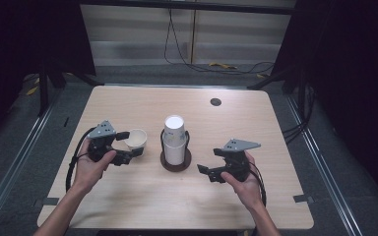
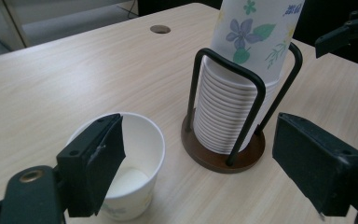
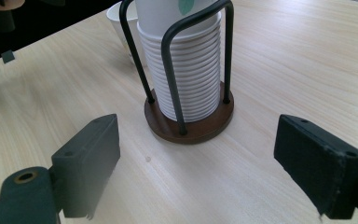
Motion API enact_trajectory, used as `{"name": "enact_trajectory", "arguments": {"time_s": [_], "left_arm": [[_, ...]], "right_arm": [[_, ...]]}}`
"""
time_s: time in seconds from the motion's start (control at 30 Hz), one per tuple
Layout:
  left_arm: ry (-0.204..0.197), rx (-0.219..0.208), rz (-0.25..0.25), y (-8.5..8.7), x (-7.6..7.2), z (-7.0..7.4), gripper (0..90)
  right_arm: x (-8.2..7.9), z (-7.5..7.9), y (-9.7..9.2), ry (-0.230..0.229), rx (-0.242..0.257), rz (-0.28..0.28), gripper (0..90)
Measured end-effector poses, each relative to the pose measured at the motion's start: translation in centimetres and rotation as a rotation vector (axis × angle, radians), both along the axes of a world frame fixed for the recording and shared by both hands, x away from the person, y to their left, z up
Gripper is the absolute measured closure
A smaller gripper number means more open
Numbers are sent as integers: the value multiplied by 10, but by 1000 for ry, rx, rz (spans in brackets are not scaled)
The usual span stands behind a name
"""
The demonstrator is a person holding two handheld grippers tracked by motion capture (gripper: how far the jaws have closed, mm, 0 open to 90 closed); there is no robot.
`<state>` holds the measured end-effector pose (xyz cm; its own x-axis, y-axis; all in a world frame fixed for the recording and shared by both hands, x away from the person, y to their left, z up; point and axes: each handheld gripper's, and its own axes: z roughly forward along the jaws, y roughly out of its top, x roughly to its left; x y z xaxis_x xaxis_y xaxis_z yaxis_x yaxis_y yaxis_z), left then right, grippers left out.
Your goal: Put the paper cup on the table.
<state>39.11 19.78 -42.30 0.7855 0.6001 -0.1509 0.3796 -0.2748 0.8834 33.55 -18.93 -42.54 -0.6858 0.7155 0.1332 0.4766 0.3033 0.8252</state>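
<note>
**1 paper cup out of the holder**

Nearest, the right tongs (image 1: 205, 173) gape wide, empty. The left tongs (image 1: 131, 143) stand wide around 1 loose paper cup (image 1: 136, 139) upright on the table (image 1: 256, 128), just beside the cup stack (image 1: 174, 140) in its wire holder (image 3: 189, 123). Judged: separated; letting go remains.

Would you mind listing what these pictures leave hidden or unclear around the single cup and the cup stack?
- Single cup: in the left gripper view, a jaw of the left hand-held gripper covers its near rim and side, so contact cannot be judged.
- Cup stack: its top is cut off by the upper edge in the right gripper view.
- Print on the top cup: too small to make out in the high view.
</note>
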Motion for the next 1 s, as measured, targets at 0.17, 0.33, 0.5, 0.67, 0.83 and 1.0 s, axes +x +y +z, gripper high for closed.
{"name": "enact_trajectory", "arguments": {"time_s": [0.17, 0.33, 0.5, 0.67, 0.83, 1.0], "left_arm": [[6, 16, -14, -2, -10, -9, 167], [4, 19, -33, -2, -25, -13, 167], [27, 47, -24, -2, -35, -27, 167], [43, 33, -32, -5, -43, -28, 172], [74, 36, -33, -4, -49, -37, 171], [95, 36, -21, -3, -48, -46, 169]], "right_arm": [[2, 0, 0, 0, 1, -5, 141], [1, 0, -1, -6, 5, -7, 140], [2, -10, 0, 22, -2, -22, 141], [-1, -10, 3, 22, -10, -22, 140], [-10, -17, 0, 12, -18, -41, 142], [-11, -26, -3, 24, -35, -68, 141]]}}
